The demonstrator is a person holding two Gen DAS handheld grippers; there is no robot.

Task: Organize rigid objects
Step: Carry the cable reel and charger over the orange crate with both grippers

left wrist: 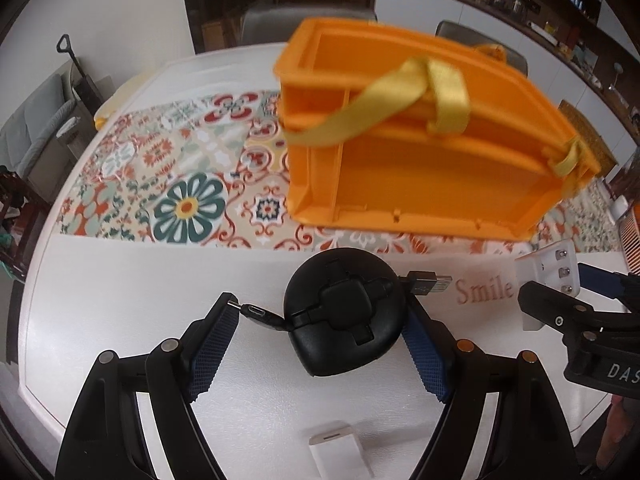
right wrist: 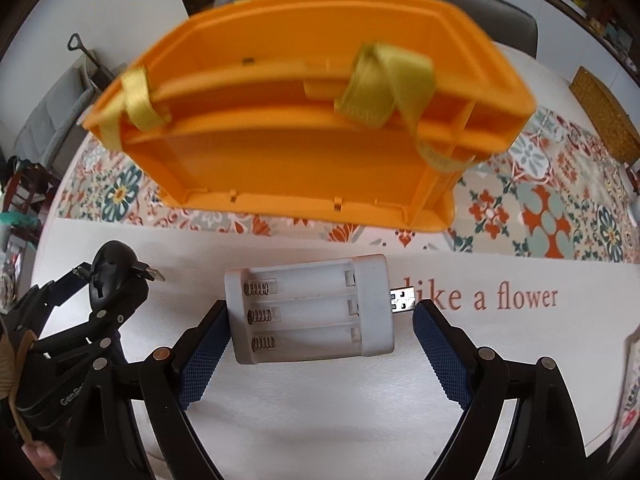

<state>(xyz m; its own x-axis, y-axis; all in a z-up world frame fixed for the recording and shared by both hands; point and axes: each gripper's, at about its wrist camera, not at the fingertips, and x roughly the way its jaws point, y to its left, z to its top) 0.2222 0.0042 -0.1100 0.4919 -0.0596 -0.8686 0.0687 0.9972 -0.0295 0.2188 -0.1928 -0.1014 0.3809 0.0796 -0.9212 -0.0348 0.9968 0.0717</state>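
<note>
An open orange plastic case [left wrist: 432,176] [right wrist: 304,160] with yellow ribbons lies on the patterned runner, beyond both grippers. My left gripper [left wrist: 322,308] is shut on a black round cable reel [left wrist: 344,320]. The reel's small plug touches the left finger and its body meets the right pad. From the right wrist view this reel [right wrist: 110,268] sits in the left gripper's tips, clear of the table. My right gripper [right wrist: 322,308] is shut lengthwise on a white battery charger [right wrist: 312,312], one pad on its end and the other against its USB plug [right wrist: 402,300]. The charger [left wrist: 548,272] also shows at the far right.
A white tablecloth [right wrist: 500,300] with printed words covers the near table. A small white adapter [left wrist: 340,452] lies below the left gripper. A brown cork mat [right wrist: 604,120] lies at the far right, and chairs [right wrist: 480,4] stand behind the table.
</note>
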